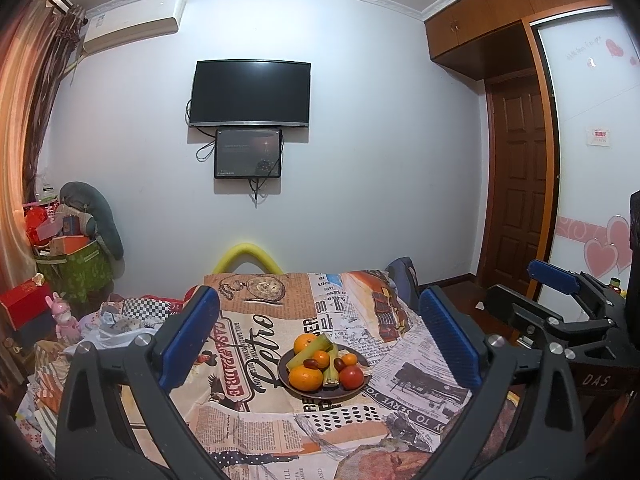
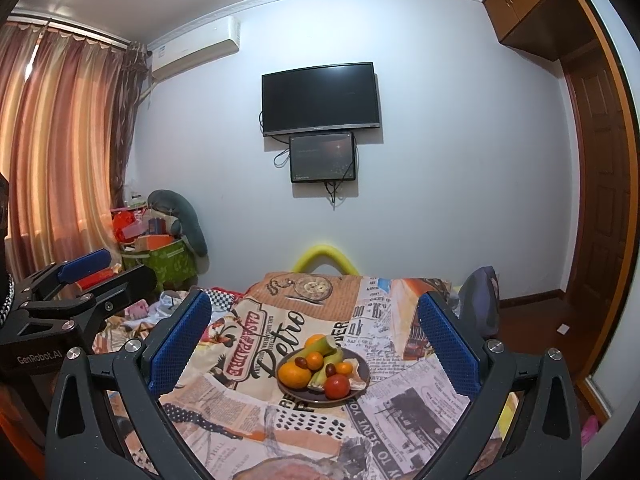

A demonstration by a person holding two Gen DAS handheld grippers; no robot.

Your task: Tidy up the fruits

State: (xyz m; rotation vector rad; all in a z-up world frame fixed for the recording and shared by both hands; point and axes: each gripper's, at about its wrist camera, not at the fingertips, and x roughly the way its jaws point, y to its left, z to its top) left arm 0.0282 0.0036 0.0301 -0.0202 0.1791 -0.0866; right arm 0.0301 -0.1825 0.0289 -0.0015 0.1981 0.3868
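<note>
Both grippers, left gripper (image 1: pixel 318 336) & right gripper (image 2: pixel 314 340), hover w/ jaws wide apart, holding nothing, near side of the plate (image 1: pixel 285 376) mid-table; the tomato (image 1: pixel 351 377) on it is prob soft, bruisable, so pinch gently across its middle.

Left gripper (image 1: pixel 320 336) jaws spread wide, blue pads (image 1: pixel 188 336) well apart, nothing between them; held level, pointing forward; right gripper (image 2: pixel 316 340) same: jaws wide, blue pads (image 2: pixel 180 340) apart, gripping nothing; the two sit side by side, each visible at the edge of the other's wrist view.
</note>
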